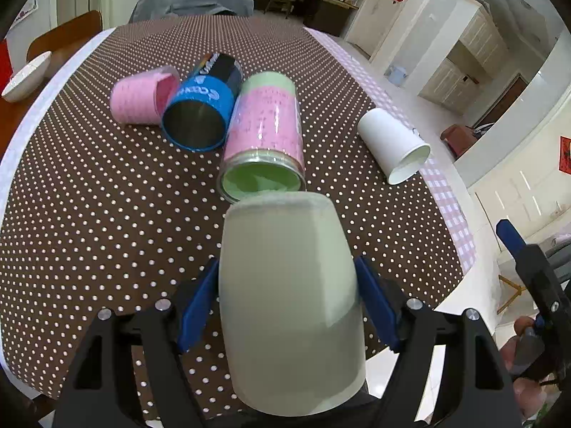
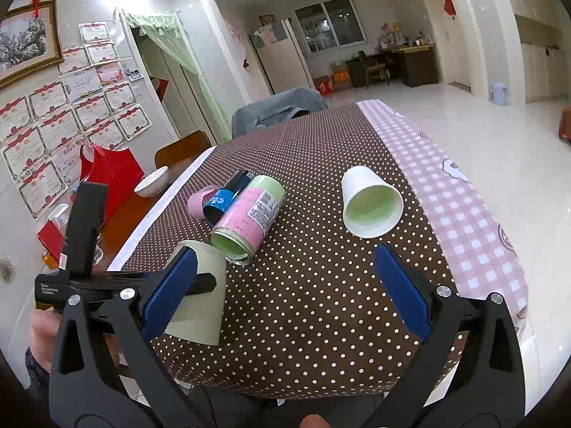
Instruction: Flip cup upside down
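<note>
Pale-green cup (image 1: 291, 299) pinched in left tongs (image 1: 287, 296), right tongs (image 2: 285, 289) spread wide

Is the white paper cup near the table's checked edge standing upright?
No. The white paper cup lies on its side on the dotted tablecloth, its open mouth facing the camera.

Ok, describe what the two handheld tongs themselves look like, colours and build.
Both match: the left tongs and right tongs have matte black angular frames with triangular cut-outs, silver round bolt heads at the joints, and flat blue pads on the fingers. In the right view, the left tool's black body bears a small red-and-white label.
</note>
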`<state>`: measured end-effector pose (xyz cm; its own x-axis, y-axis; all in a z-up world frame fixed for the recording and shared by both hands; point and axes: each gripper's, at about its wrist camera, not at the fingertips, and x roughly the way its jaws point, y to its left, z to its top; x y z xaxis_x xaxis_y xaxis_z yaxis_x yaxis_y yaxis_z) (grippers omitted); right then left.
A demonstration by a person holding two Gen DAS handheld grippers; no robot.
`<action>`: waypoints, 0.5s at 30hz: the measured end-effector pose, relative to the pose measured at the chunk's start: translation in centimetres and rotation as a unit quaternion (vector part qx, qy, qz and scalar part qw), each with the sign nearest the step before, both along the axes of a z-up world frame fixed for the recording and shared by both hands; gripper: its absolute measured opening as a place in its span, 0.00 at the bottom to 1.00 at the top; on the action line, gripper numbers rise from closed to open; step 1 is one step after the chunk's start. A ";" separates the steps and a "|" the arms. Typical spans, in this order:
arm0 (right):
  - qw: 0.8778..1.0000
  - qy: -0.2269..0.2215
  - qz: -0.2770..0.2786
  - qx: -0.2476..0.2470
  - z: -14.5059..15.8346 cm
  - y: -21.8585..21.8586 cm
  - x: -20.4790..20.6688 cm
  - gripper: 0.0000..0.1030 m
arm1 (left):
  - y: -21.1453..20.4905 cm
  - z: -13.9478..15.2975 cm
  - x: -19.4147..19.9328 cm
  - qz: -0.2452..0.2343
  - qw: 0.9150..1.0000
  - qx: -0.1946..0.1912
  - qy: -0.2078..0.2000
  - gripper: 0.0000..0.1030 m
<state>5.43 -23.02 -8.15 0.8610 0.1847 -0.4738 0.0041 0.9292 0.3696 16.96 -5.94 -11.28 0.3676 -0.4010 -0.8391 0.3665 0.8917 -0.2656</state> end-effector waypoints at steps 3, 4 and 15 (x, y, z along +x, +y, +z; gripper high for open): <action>1.000 0.006 0.001 0.002 -0.4 0.0 0.1 0.94 | -0.4 -0.6 0.3 0.001 1.000 0.012 0.004 0.73; 1.000 0.007 0.002 0.003 -0.5 0.1 0.2 0.94 | -0.5 -0.7 0.3 0.005 1.000 0.022 0.002 0.73; 1.000 0.012 0.020 0.006 -0.2 1.2 0.5 0.94 | 1.0 1.5 -1.1 0.028 0.997 0.039 -0.055 0.76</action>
<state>5.95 -21.81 -8.36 0.8412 0.2234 -0.4923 -0.0231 0.9247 0.3801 15.86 -4.97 -9.77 0.4792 -0.3116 -0.8205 0.3384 0.9282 -0.1549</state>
